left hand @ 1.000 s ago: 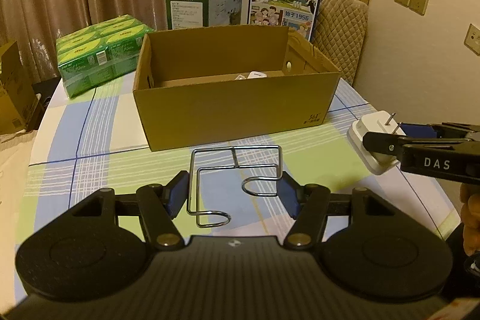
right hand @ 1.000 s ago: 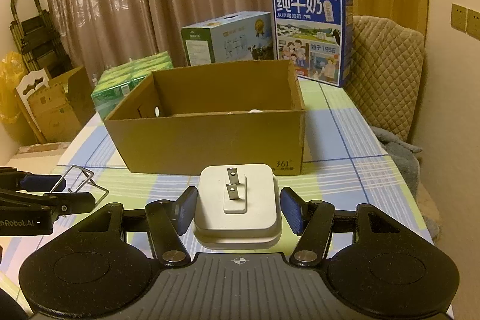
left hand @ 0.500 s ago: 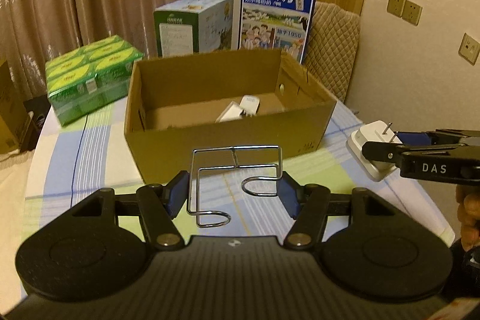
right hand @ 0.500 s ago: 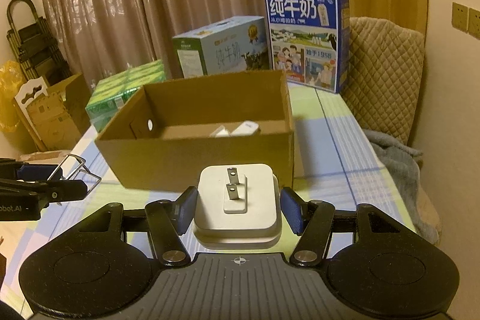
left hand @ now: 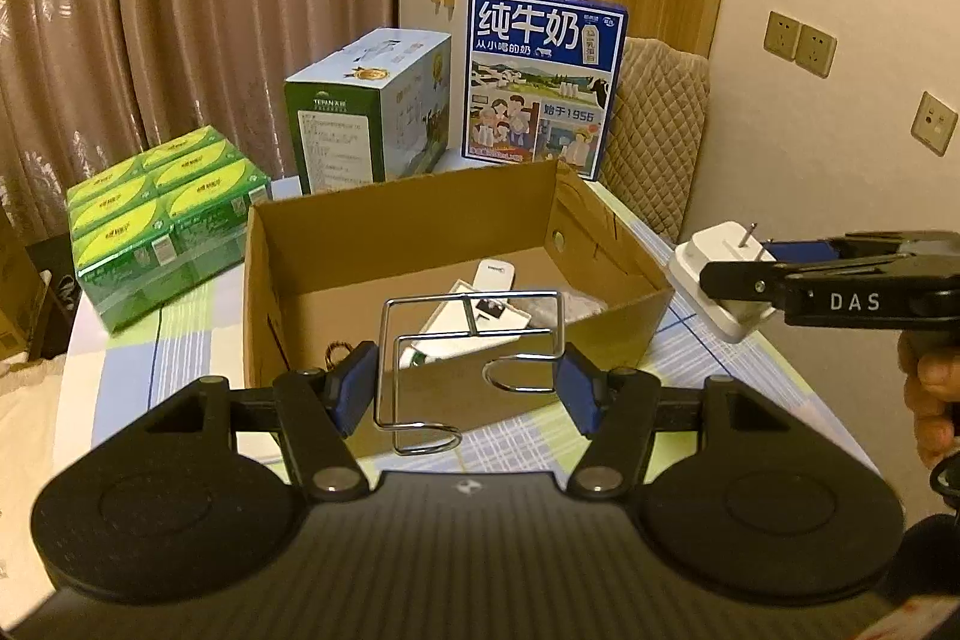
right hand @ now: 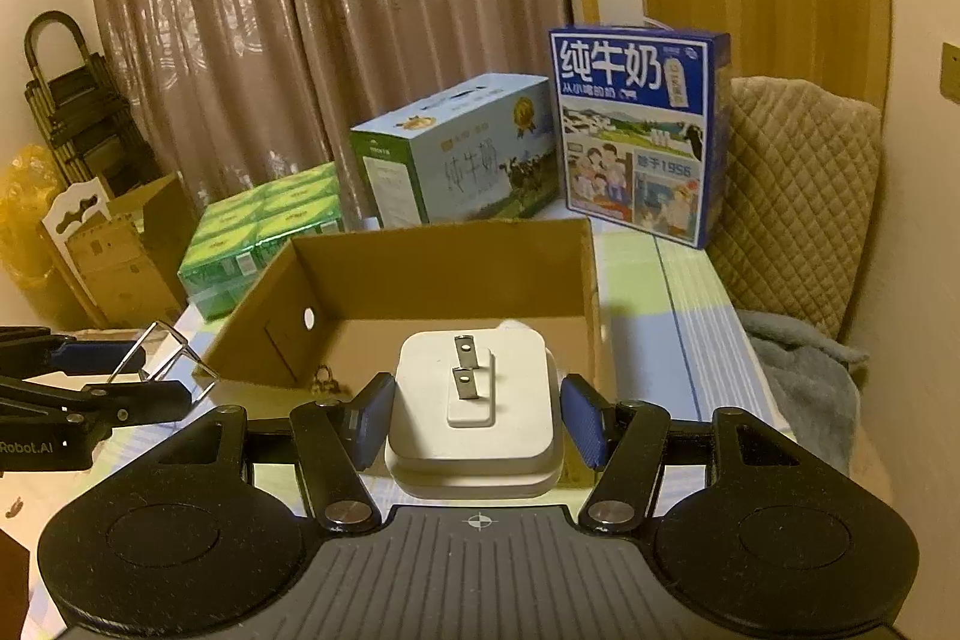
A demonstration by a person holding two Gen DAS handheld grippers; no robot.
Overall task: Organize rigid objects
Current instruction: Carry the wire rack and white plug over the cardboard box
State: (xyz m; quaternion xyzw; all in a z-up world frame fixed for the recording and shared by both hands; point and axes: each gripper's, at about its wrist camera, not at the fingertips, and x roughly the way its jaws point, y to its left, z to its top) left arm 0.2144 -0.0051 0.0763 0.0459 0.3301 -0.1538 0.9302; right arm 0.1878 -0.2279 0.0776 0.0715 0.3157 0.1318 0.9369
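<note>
My left gripper [left hand: 471, 388] is shut on a bent wire rack [left hand: 474, 334], held above the near wall of the open cardboard box [left hand: 420, 214]. My right gripper [right hand: 474, 421] is shut on a white power adapter [right hand: 474, 412] with two metal prongs facing up, also raised over the box's near edge [right hand: 336, 376]. In the left wrist view the right gripper [left hand: 738, 274] with the adapter [left hand: 714, 274] hangs beside the box's right corner. In the right wrist view the left gripper [right hand: 150, 376] holds the wire rack [right hand: 168, 352] at the left. White items [left hand: 486, 298] lie on the box floor.
Behind the box stand a blue milk carton [left hand: 540, 76], a green-and-white carton [left hand: 372, 106] and a green shrink-wrapped pack [left hand: 162, 220] on the checked tablecloth [left hand: 720, 376]. A quilted chair back [right hand: 798, 196] and grey cloth [right hand: 804, 376] are at the right. A hand [left hand: 927, 394] holds the right gripper.
Both grippers have risen and moved forward toward the box with their objects still held; the box interior and the items in it now show.
</note>
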